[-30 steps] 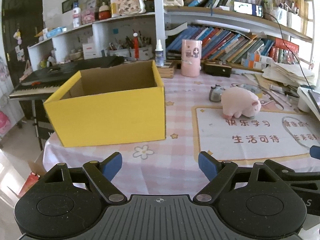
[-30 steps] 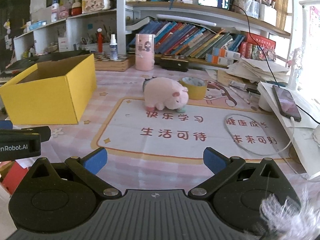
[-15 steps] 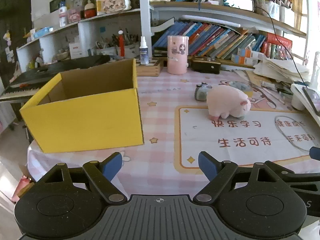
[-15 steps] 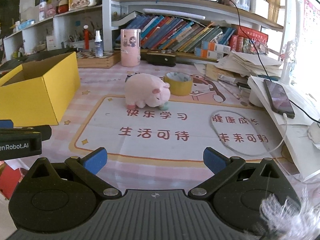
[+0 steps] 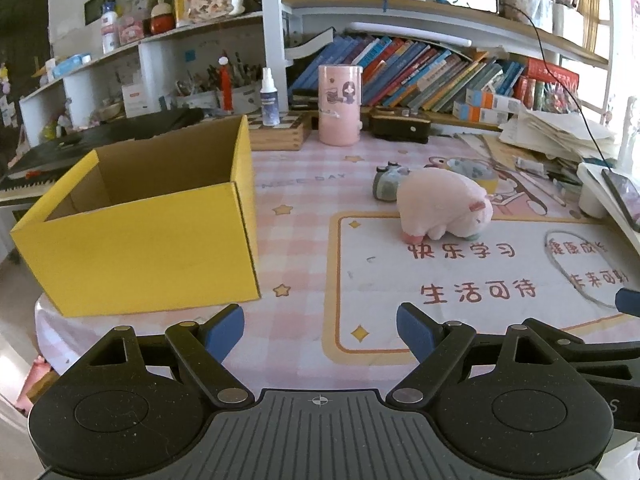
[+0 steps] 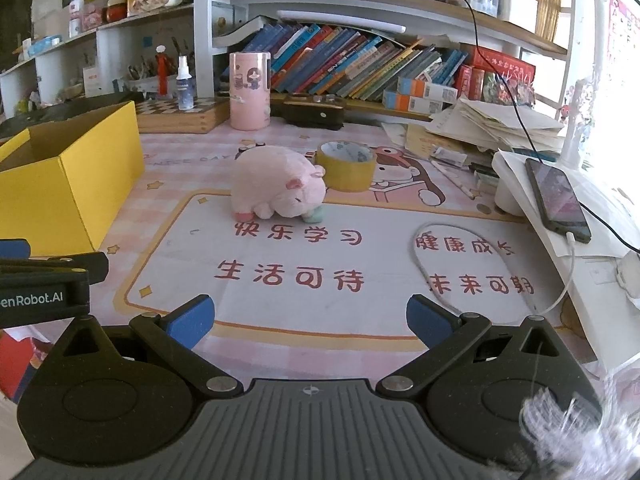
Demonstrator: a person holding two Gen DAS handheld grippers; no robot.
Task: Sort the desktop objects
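Observation:
A pink plush pig lies on the far edge of a printed desk mat. Behind it sit a roll of yellow tape and a small grey object. An open yellow cardboard box stands to the left. My left gripper hovers open over the table's near edge, right of the box. Over the mat's near edge my right gripper is open too, with nothing between its fingers. The left gripper's side shows at the left of the right wrist view.
A pink cylinder, a spray bottle on a wooden chessboard box and a black case line the back, under shelves of books. At the right lie stacked papers, a phone on a white stand and a white cable.
Both grippers have shifted right and forward over the table; the box has slid left in both views and the pig sits nearer. Both stay open.

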